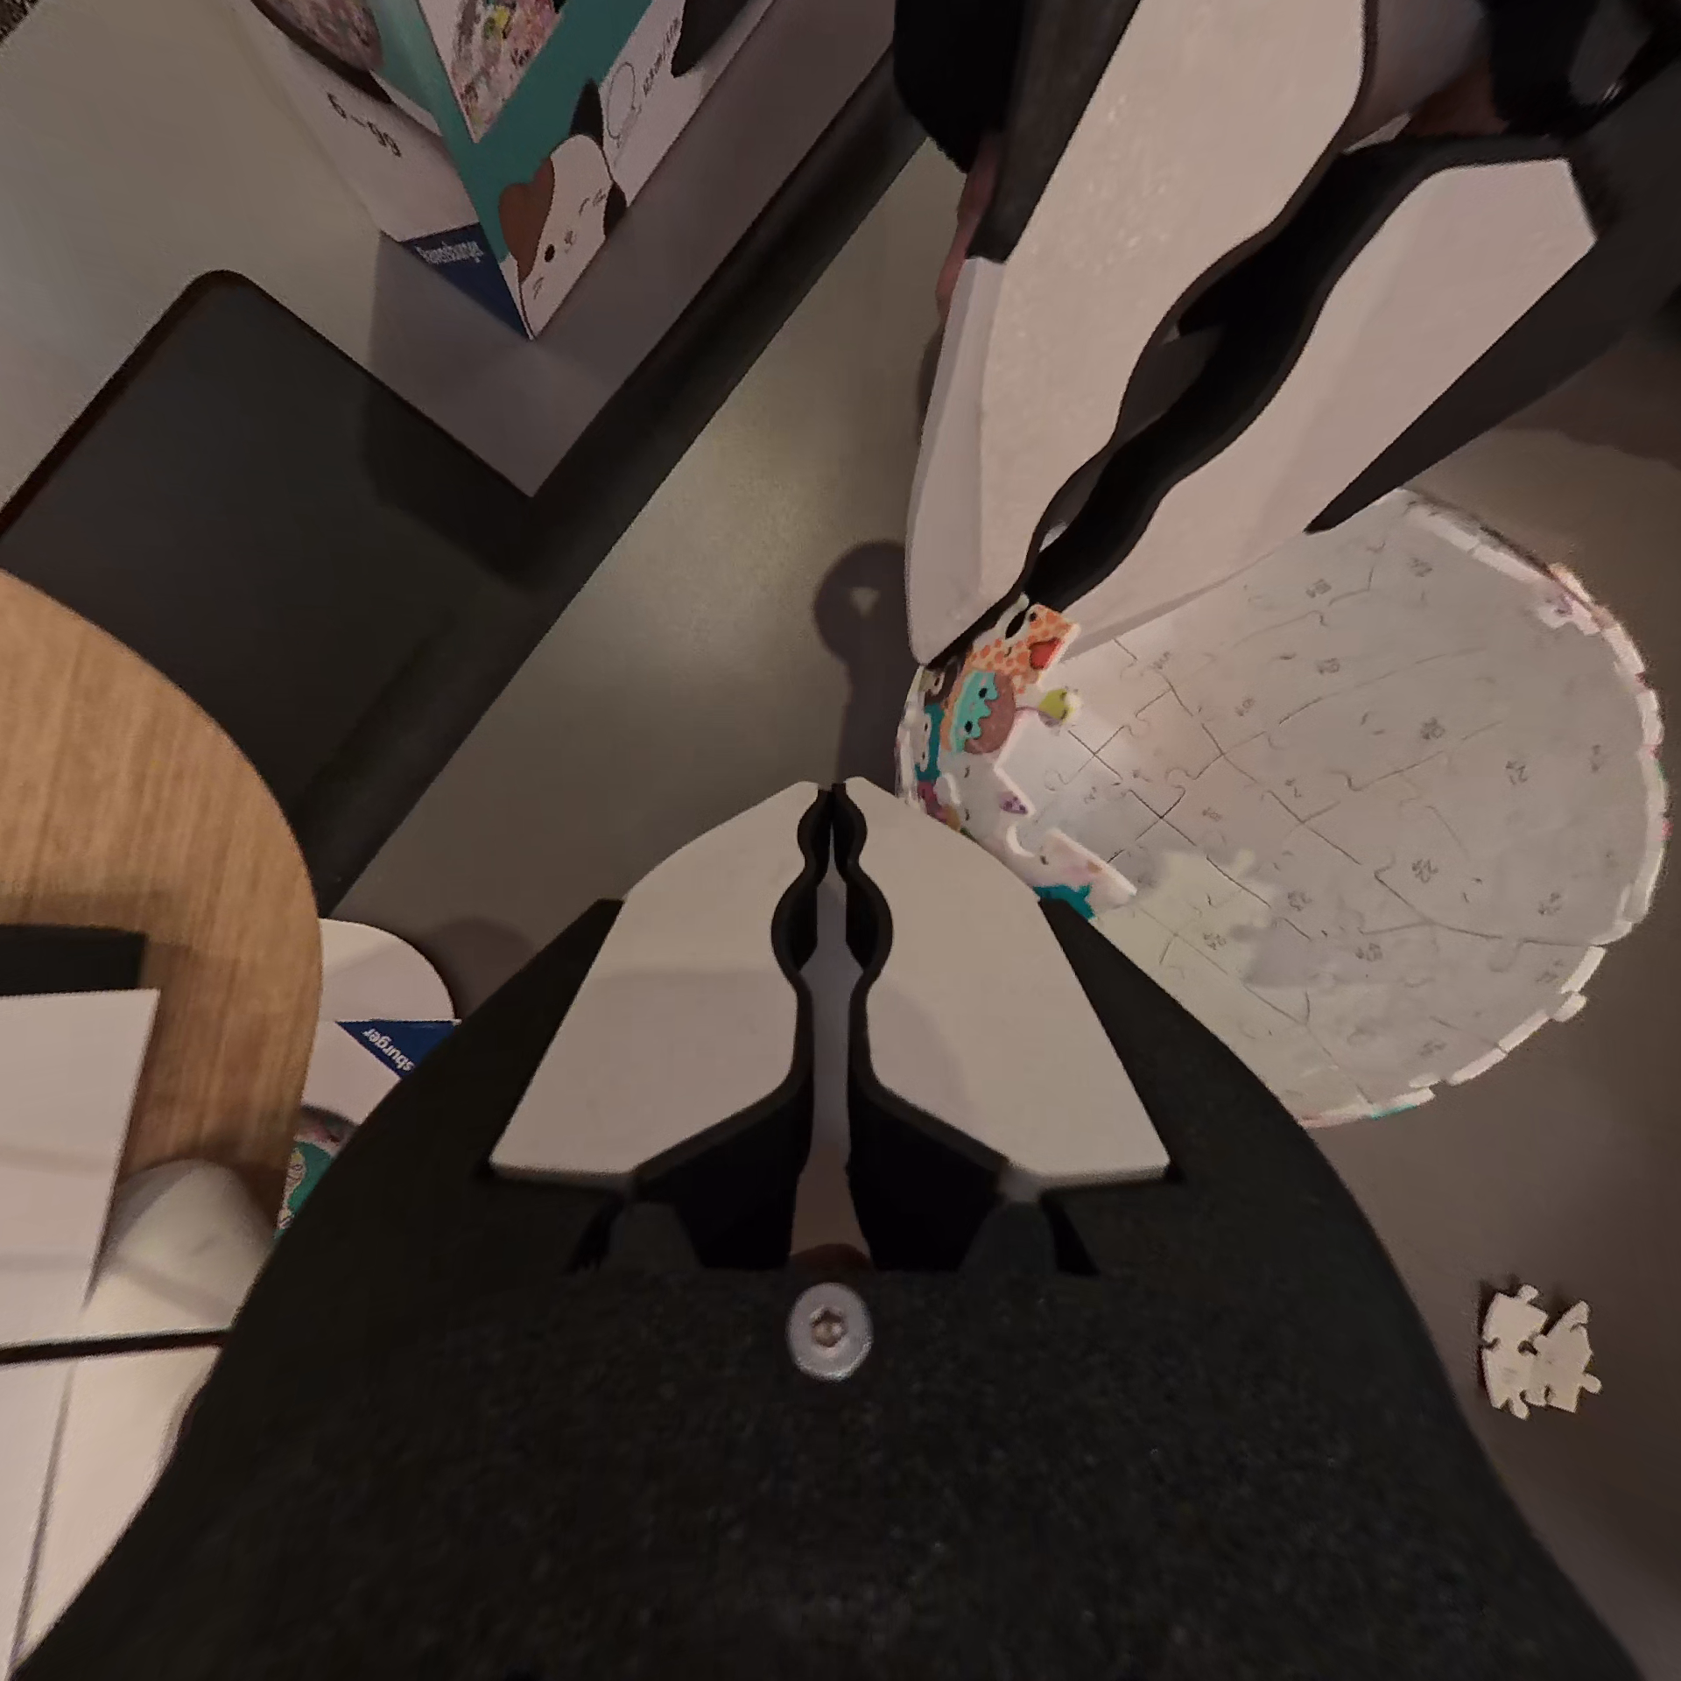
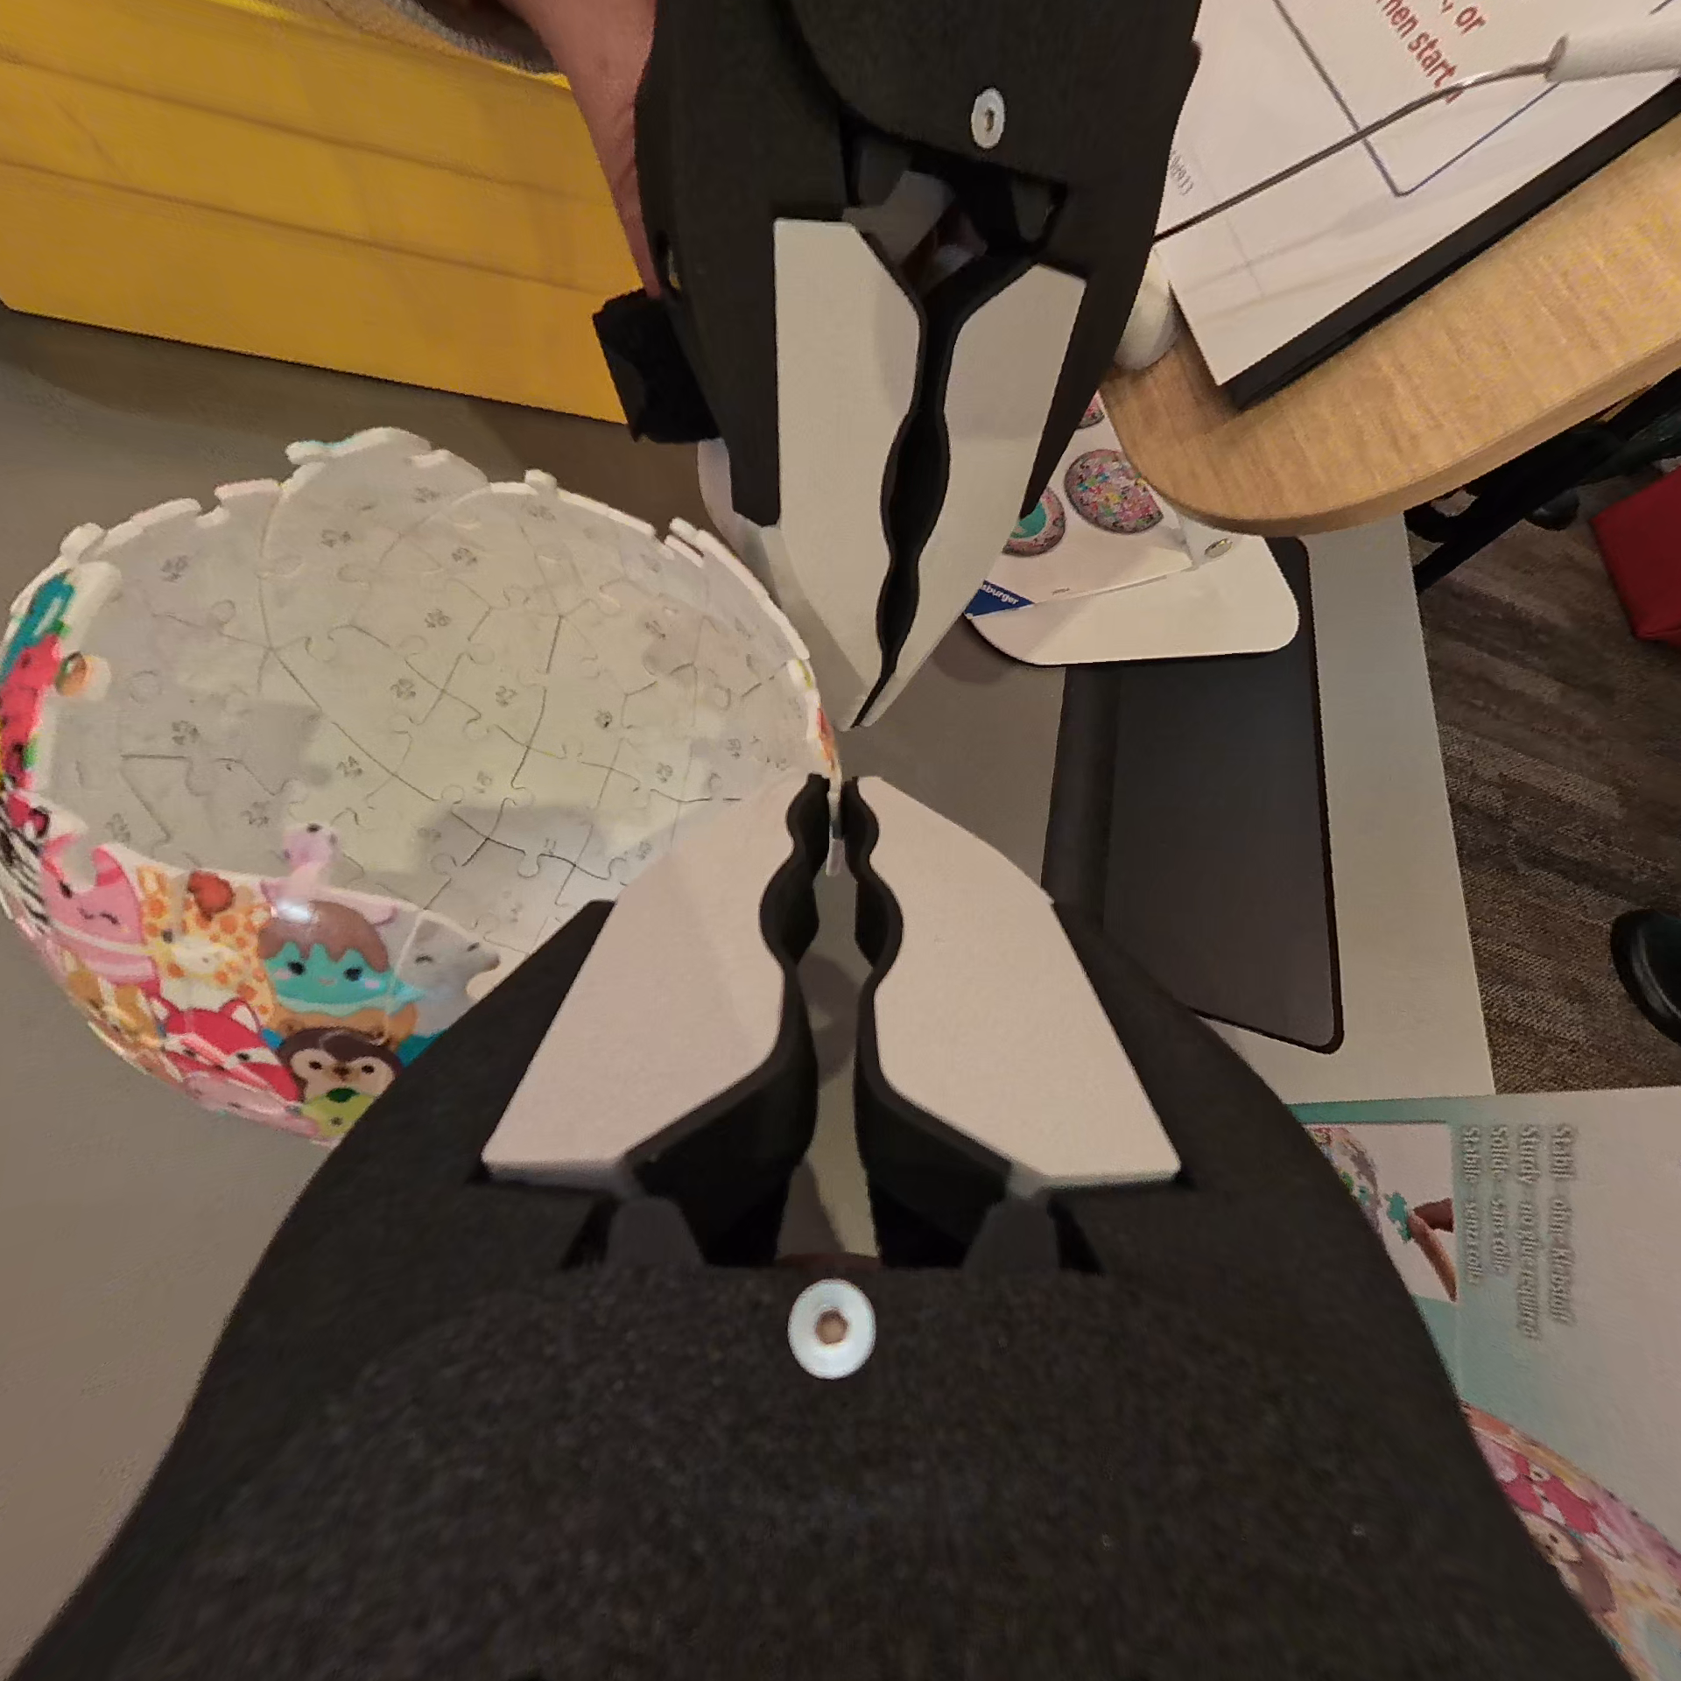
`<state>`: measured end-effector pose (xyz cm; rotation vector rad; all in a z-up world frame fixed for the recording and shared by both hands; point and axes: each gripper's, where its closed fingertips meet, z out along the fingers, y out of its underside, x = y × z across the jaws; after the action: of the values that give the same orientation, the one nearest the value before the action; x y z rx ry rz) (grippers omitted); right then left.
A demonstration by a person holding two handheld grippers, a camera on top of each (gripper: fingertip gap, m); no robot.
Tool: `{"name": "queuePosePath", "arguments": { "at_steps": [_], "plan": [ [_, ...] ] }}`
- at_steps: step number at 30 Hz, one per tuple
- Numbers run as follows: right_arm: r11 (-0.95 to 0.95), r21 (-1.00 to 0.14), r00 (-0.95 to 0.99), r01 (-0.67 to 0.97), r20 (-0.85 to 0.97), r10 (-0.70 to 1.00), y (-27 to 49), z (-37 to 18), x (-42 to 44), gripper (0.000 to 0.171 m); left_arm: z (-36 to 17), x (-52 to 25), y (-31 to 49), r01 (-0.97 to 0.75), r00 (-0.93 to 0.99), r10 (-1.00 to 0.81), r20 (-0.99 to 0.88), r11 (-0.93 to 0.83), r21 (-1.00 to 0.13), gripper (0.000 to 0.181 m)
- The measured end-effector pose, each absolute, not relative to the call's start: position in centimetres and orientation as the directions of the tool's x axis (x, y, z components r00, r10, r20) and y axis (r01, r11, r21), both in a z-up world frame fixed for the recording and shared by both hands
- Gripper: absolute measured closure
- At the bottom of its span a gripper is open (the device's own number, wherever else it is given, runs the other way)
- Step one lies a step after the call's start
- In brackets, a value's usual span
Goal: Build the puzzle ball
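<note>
Right claw [image 2: 839,800] on curved jigsaw shell [image 2: 437,655]

Puzzle ball [image 2: 382,728] white inside, cartoon-animal print outside; grey tabletop [image 2: 136,1273]; perhaps yellow bin [image 2: 273,182].

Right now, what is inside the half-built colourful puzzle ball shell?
The half-built colourful puzzle ball shell shows only its white, numbered piece backs; no loose pieces visible inside. The right gripper covers its near-right rim.

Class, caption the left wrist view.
Shut left gripper beside the half-built puzzle ball; right gripper grips its rim.
</note>
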<state>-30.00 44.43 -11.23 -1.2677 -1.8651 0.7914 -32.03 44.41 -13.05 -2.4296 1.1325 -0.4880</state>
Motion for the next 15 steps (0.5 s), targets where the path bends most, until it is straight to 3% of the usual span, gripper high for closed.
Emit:
{"name": "queuePosePath", "arguments": {
  "at_steps": [15],
  "plan": [
    [0.324,-0.807,-0.259,0.493,0.22,0.941,44.42,-11.4,-29.98,0.169,-12.77,-31.83,44.6,-0.633,0.606,-0.785,0.128,-0.573,-0.52,0.181]
  ]
}}
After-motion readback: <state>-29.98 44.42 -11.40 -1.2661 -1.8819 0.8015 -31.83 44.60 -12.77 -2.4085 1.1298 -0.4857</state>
